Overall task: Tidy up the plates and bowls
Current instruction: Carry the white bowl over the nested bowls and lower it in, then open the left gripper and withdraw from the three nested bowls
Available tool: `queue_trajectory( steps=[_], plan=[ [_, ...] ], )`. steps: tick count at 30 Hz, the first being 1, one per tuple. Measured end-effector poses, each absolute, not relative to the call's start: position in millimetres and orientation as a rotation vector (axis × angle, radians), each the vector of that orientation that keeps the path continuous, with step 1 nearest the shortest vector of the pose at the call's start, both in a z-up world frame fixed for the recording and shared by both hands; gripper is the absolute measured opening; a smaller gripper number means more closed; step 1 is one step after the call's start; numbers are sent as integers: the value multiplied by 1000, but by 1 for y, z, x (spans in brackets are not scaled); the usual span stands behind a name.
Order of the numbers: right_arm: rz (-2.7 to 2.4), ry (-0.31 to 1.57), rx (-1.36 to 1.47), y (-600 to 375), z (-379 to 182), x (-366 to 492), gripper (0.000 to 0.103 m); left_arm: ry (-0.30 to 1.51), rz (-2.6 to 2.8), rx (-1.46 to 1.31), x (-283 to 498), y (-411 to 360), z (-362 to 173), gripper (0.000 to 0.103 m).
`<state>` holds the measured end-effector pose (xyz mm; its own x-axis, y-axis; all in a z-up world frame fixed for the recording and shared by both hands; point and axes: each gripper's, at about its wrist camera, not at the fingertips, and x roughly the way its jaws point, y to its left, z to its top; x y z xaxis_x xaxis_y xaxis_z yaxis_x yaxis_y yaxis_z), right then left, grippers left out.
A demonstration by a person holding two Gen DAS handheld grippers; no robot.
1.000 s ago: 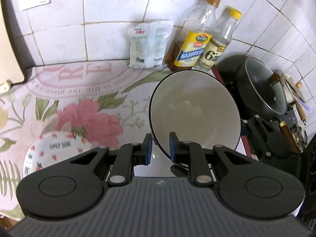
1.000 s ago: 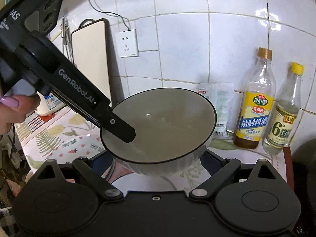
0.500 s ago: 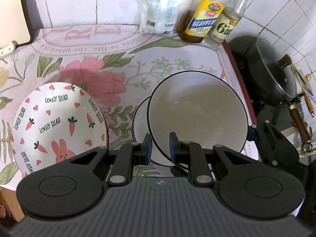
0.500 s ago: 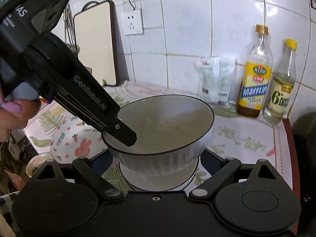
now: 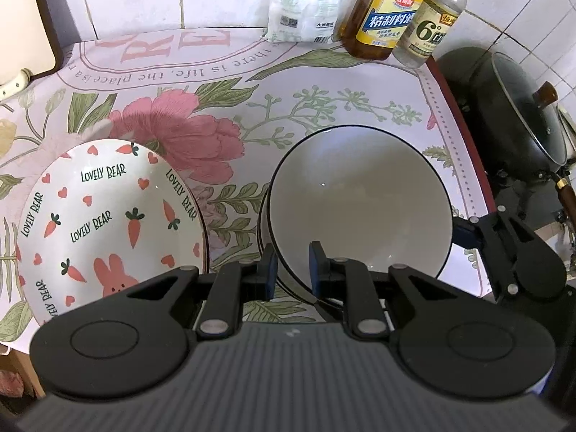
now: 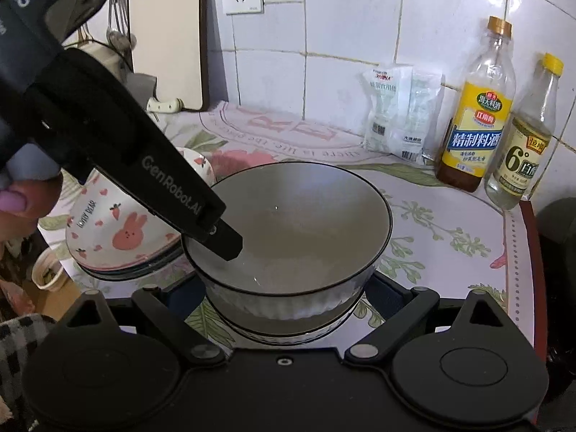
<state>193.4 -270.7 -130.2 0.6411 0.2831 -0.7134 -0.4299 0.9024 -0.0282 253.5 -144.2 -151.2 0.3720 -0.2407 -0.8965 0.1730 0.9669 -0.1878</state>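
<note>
My left gripper [image 5: 293,266] is shut on the near rim of a white bowl [image 5: 360,201] with a thin black rim; one finger is inside, the other outside. In the right wrist view the same bowl [image 6: 288,223] sits between my right gripper's [image 6: 284,291] wide-spread fingers, whose blue pads [image 6: 383,289] lie against its ribbed sides. The bowl rests low in a matching bowl [image 6: 288,333] on the floral tablecloth [image 5: 324,82]. To its left stands a carrot-and-rabbit dish [image 5: 108,216], stacked on a dark-rimmed dish [image 6: 133,270].
Two bottles [image 5: 392,10] and a white bag [image 5: 302,0] stand against the tiled wall. A lidded black wok [image 5: 511,115] sits beyond the table's right edge. A cutting board [image 6: 165,36] leans at the back left. A small cup [image 6: 46,270] sits below the left table edge.
Both grippers have lowered the white bowl from mid-air down into the matching bowl on the table. The carrot dish has come fully into view on the left.
</note>
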Motion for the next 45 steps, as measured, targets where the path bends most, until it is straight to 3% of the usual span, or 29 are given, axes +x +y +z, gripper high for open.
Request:
queue_trajectory(
  steps=[11,27,31,45],
  plan=[
    [415,832,-264,-270,-129,200,97,1102,-224,20,248,-149,-153,16],
    [352,721,-192,-279,-128,173,99,1070,-193,-78,245,-139,-161,17],
    [321,656,-159,-285,-126,158,99,1030,-212,-104,237,-137,-151,26],
    [334,426,-114,-286,-92,83,99,883,-284,-131,165,-120,-102,31]
  ],
)
